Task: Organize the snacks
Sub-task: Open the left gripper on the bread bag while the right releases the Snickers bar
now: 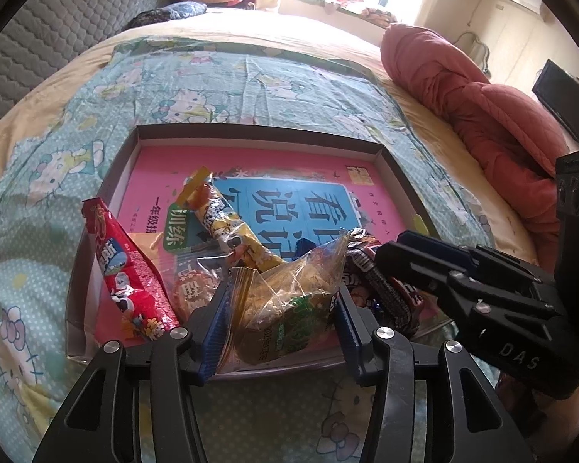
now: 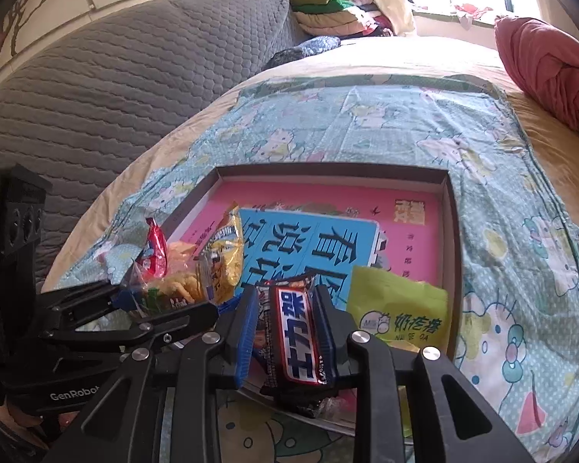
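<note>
Left wrist view: left gripper (image 1: 281, 328) clamps a clear crinkly snack bag (image 1: 289, 293) w/ green label, at near edge of shallow box tray (image 1: 258, 131). Right gripper (image 2: 283, 332) grips a dark choc bar (image 2: 295, 343), white lettering on blue band, also over near edge, toward tray's near-right corner. Both jaws closed on their items.

Risks (judgement): clear bag is slippery film, pinched by one bunched part; may slide out or drag neighbours, since yellow snack pack (image 1: 231, 220) & red packet (image 1: 131, 270) lean against it. Red packet overhangs tray's left edge, could tip onto bed. Grippers work close together; wrists may collide. Green-yellow pouch (image 2: 399, 312) lies just beside choc bar, could get nudged.

Surface & room: tray holds a pink workbook (image 1: 308, 177) as its floor, rests on cartoon-cat print sheet (image 1: 251, 85) over a soft bed, so tray may rock under pressure. Pink quilt (image 1: 474, 115) beyond tray's right edge; grey quilted headboard (image 2: 115, 88); folded clothes (image 2: 328, 7) by bright window.
</note>
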`<action>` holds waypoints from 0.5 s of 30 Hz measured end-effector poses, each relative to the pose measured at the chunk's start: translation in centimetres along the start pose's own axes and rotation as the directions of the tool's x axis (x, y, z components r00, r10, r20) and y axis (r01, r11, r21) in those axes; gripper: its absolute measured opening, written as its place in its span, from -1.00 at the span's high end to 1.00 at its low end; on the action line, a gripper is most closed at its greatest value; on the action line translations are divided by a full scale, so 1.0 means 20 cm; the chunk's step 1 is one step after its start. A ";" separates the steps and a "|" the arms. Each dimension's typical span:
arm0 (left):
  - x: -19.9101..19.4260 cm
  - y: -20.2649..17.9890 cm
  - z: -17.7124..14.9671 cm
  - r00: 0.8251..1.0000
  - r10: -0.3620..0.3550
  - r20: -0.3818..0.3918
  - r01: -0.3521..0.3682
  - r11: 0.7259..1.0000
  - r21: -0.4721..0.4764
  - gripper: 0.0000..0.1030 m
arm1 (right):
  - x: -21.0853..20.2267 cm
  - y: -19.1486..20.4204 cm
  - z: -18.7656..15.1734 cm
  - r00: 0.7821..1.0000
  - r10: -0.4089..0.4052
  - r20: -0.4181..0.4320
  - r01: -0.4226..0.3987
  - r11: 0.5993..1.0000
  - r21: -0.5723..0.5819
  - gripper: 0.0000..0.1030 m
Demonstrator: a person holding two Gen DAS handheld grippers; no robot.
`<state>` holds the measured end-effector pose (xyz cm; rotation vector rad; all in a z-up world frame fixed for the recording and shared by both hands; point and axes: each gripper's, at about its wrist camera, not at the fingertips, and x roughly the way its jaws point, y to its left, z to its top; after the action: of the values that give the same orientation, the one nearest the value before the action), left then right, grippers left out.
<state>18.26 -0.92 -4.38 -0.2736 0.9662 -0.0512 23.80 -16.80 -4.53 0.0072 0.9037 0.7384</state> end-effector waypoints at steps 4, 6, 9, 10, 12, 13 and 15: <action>-0.01 0.00 0.00 1.000 0.001 0.004 -0.001 1.000 -0.002 -0.10 | -0.04 -0.01 0.02 0.999 0.014 0.031 -0.014 1.000 0.015 0.42; -0.02 0.00 0.01 1.000 0.001 0.010 -0.001 1.000 0.001 -0.14 | -0.07 -0.01 0.03 0.999 0.022 0.048 -0.023 1.000 0.022 0.41; -0.04 0.00 0.01 1.000 0.003 0.006 -0.003 1.000 -0.001 -0.19 | -0.10 -0.01 0.04 0.997 0.026 0.070 -0.028 0.999 0.027 0.39; -0.04 0.00 0.01 1.000 0.002 0.008 -0.002 1.000 -0.002 -0.20 | -0.12 -0.01 0.05 0.996 0.026 0.081 -0.029 0.999 0.029 0.39; -0.07 0.00 0.01 1.000 -0.002 0.017 0.002 1.000 -0.003 -0.24 | -0.15 -0.01 0.05 0.994 0.029 0.102 -0.032 0.999 0.028 0.38; -0.09 0.00 0.01 1.000 -0.004 0.024 0.004 1.000 -0.002 -0.29 | -0.17 0.00 0.05 0.993 0.031 0.117 -0.034 0.999 0.026 0.36; -0.13 0.00 0.01 0.999 -0.007 0.036 0.007 1.000 0.004 -0.34 | -0.21 0.02 0.04 0.989 0.024 0.144 -0.027 0.999 0.020 0.22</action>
<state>16.87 -0.43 -2.18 -0.2732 0.9292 -0.0542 22.55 -18.81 -0.85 0.0905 0.7749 0.7426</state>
